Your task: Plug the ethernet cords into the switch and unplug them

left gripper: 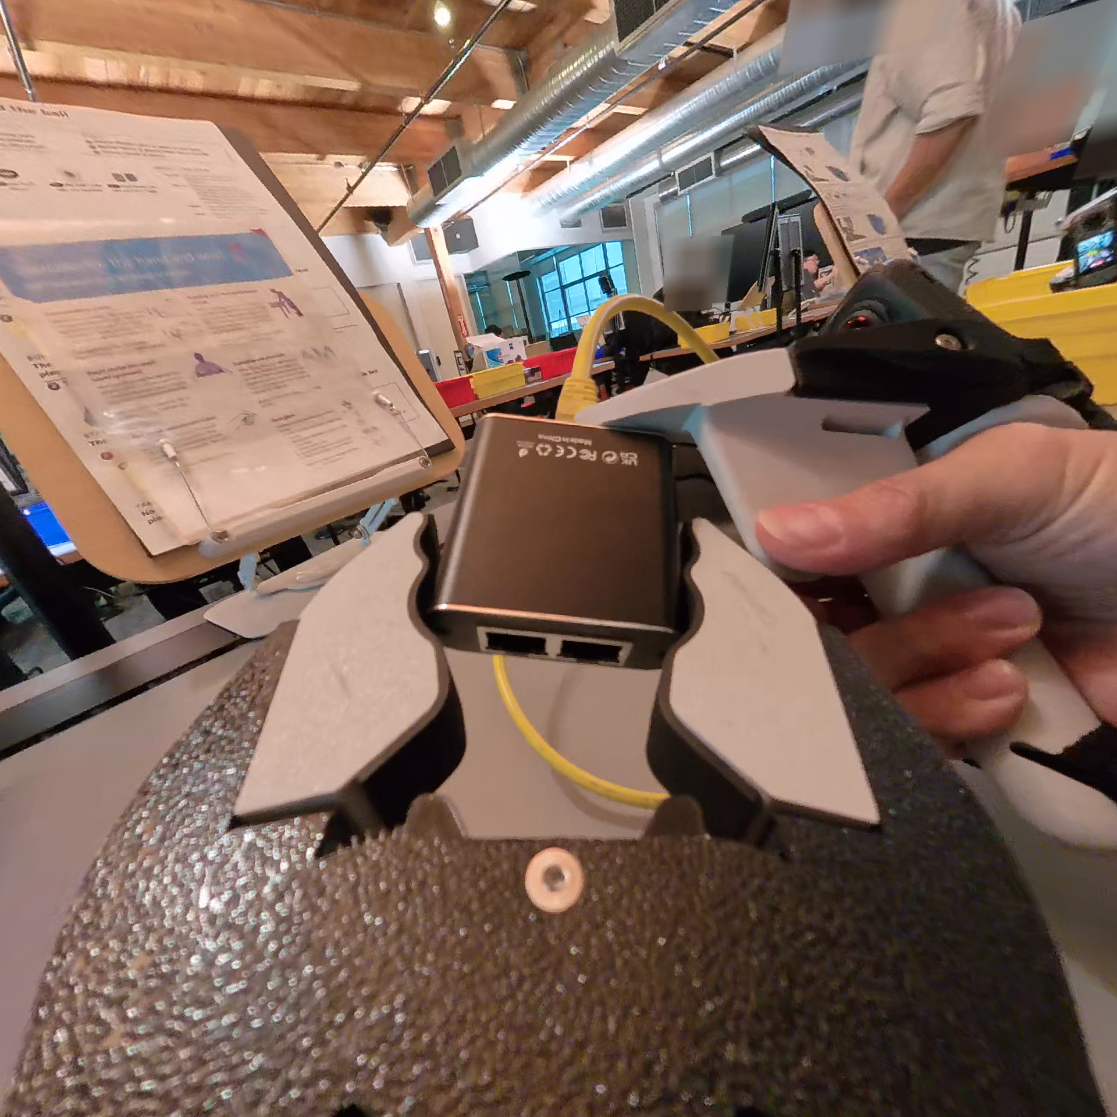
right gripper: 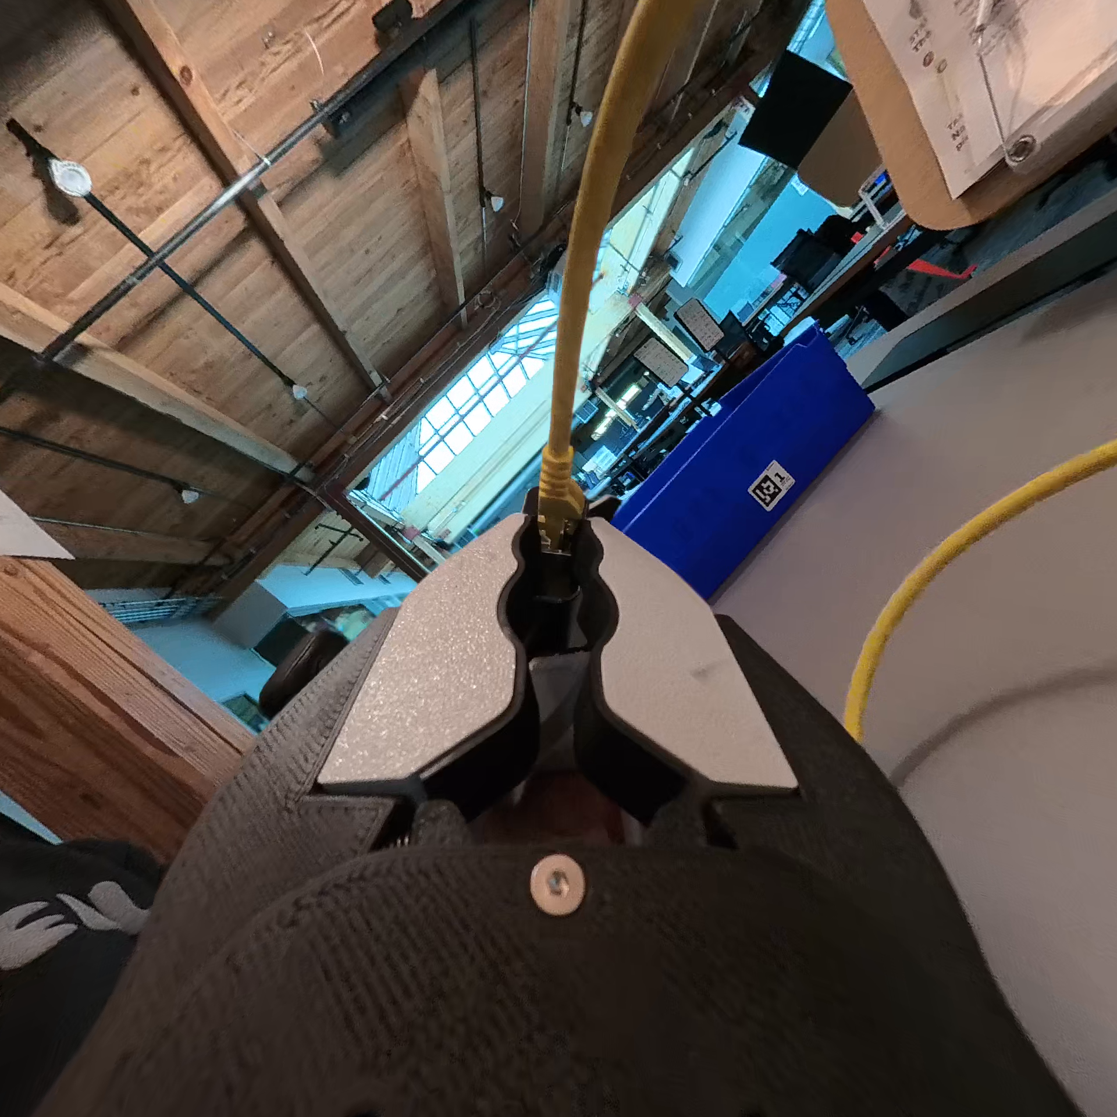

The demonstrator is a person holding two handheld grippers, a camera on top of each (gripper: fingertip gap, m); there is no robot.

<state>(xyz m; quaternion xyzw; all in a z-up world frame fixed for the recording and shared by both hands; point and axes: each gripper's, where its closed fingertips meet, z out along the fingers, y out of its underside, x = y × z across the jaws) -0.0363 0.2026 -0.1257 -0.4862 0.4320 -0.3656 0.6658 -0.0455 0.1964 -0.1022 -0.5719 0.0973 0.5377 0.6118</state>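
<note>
Your left gripper (left gripper: pixel 559 604) is clamped on the switch (left gripper: pixel 556 532), held off the table (right gripper: pixel 906 544), two empty ports facing you. Your right gripper (right gripper: pixel 559 544) is closed on the yellow plug (right gripper: pixel 556 489) at the switch's far end, cord (right gripper: pixel 580 242) running away along the switch's long axis. Whether that plug is seated or free is hidden.

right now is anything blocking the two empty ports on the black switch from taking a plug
Nothing visible blocks them. The small black metal switch sits clamped between the left gripper fingers, its two near ports open and facing the camera. The yellow ethernet cord only loops below them. The right gripper pinches the yellow plug at the switch's far end.
</note>
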